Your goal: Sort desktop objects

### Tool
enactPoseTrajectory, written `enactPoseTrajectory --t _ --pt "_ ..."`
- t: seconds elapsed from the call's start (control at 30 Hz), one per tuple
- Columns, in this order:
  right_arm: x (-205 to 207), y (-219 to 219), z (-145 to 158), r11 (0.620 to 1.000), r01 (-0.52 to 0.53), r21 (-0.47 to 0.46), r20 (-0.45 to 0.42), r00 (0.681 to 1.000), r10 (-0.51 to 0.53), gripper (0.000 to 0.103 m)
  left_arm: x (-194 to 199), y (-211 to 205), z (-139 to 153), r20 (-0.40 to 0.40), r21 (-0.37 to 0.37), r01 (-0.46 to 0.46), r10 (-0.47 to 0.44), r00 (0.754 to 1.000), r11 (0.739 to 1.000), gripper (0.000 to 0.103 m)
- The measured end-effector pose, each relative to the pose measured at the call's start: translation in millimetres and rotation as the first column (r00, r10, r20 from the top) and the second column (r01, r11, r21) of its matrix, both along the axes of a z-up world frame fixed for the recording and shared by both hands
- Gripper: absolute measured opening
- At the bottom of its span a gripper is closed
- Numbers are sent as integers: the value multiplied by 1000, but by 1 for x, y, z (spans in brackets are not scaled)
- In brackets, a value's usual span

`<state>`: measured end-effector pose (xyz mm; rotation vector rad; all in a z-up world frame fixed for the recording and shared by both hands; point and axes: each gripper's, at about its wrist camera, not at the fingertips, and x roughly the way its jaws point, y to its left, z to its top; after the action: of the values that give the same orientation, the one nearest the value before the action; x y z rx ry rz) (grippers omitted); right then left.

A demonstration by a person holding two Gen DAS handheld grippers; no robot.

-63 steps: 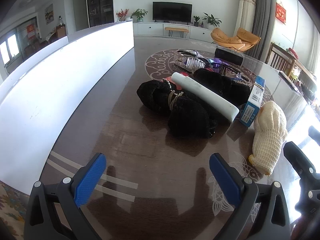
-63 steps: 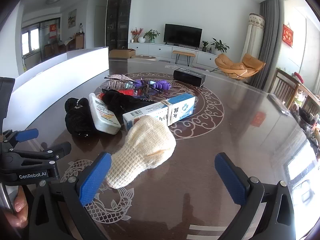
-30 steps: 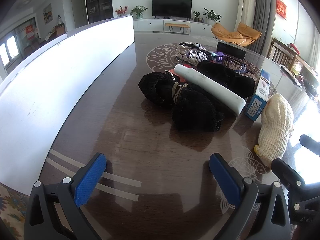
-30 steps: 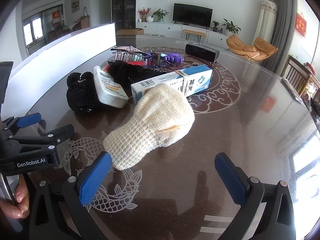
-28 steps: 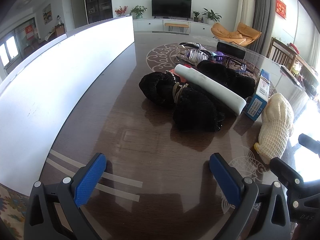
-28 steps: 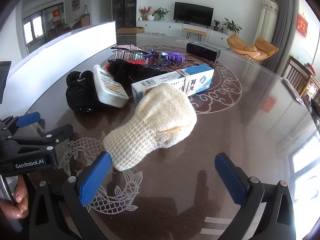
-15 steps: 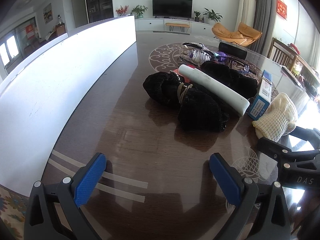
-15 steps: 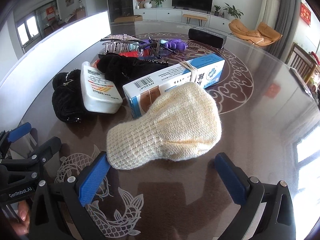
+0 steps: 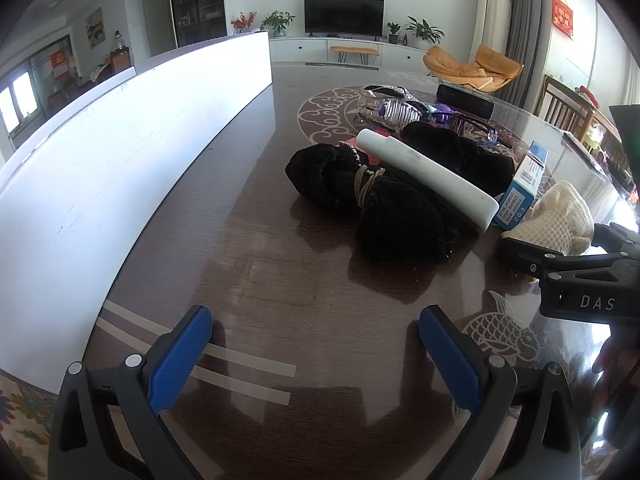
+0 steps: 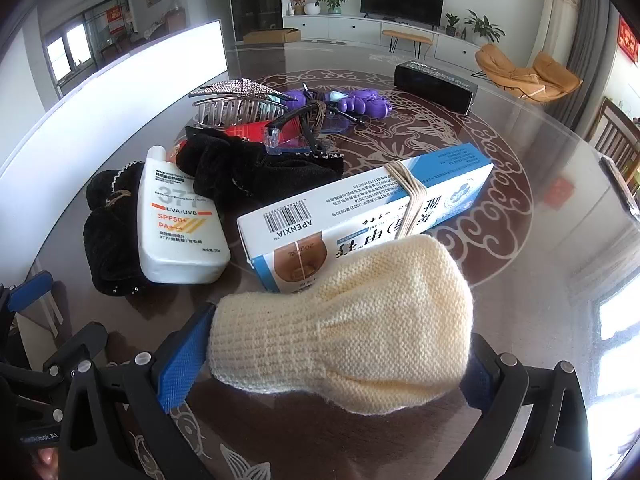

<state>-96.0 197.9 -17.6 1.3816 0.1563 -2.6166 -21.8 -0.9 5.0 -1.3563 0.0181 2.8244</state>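
A cream knitted mitt (image 10: 352, 320) lies on the dark table between the open jaws of my right gripper (image 10: 332, 352); its blue pads (image 10: 182, 360) stand on either side of it, apart or barely touching. The mitt also shows in the left wrist view (image 9: 556, 216). Behind it lie a blue-white toothpaste box (image 10: 360, 208), a white sunscreen bottle (image 10: 176, 220) and black scrunchies (image 10: 256, 168). My left gripper (image 9: 316, 356) is open and empty over bare table, short of a black scrunchie (image 9: 376, 204).
Further back lie a silver hair claw (image 10: 236, 100), glasses (image 10: 296, 128), purple clips (image 10: 356, 100) and a black case (image 10: 434, 84). A long white panel (image 9: 100, 152) runs along the table's left edge. The right gripper's body (image 9: 576, 276) is at the left view's right.
My right gripper has moved forward and lower until the mitt lies between its jaws. My left gripper has stayed almost still.
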Motion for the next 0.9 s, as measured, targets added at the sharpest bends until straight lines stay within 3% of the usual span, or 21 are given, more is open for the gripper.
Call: enactPoseTrajectory --t 0.9 --pt "0 0 0 1000 -1 0 -1 1000 1 103 -1 0 1 13 3 12 -12 1000 1000 103"
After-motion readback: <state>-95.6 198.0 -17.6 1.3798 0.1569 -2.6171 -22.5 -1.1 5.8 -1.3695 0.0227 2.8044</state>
